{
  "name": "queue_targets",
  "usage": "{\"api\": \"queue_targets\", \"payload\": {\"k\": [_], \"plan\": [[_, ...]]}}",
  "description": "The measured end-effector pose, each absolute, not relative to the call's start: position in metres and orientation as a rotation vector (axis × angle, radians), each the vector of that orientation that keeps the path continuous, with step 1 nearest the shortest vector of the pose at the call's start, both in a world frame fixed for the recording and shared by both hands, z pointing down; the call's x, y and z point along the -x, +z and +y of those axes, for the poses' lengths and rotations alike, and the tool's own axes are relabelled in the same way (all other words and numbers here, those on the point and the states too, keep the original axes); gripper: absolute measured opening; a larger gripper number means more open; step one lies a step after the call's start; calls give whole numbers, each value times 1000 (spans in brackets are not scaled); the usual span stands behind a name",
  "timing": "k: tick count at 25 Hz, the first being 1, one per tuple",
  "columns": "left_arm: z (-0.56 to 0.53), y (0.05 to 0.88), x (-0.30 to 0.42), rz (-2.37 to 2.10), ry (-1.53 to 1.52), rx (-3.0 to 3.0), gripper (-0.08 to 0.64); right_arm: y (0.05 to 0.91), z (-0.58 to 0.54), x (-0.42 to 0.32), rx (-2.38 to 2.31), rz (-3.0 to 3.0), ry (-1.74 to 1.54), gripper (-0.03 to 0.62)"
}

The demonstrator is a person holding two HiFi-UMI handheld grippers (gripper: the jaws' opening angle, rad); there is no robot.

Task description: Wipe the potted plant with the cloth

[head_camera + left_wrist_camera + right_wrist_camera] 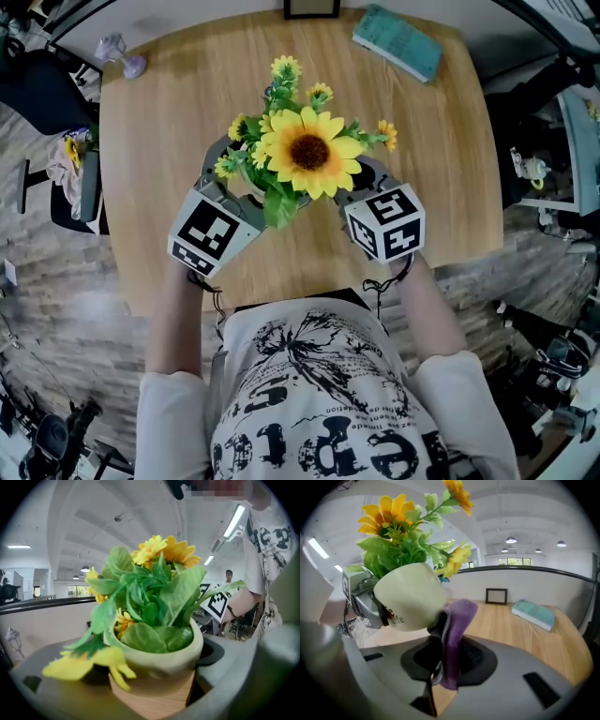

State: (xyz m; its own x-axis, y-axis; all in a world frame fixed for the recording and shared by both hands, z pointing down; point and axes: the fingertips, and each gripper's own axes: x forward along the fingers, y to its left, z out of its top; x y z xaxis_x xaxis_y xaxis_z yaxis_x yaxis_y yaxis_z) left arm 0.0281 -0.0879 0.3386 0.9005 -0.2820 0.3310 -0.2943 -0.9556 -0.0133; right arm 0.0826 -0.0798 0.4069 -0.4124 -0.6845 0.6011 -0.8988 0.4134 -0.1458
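Left gripper (225, 187) clamps pot (159, 660); right gripper (370, 187) pinches cloth (457, 634), pressed against pot's right wall.

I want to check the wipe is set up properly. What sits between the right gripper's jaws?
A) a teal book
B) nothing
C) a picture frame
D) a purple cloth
D: the right gripper view shows a purple cloth pinched in the right gripper, its top against the cream pot.
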Motion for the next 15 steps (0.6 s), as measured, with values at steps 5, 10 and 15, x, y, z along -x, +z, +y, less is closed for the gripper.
{"api": "queue_targets", "payload": {"k": [5,10,15], "plan": [[-105,312,-2,-458,505,-3012,528,374,-97,-37,-1319,-2323,581,81],[-114,303,13,-455,389,-2962,528,362,-107,-13,-1308,-2389,529,78],[-111,292,10,-453,366,-2996,528,354,-99,3,-1238,-2440,466,78]]}}
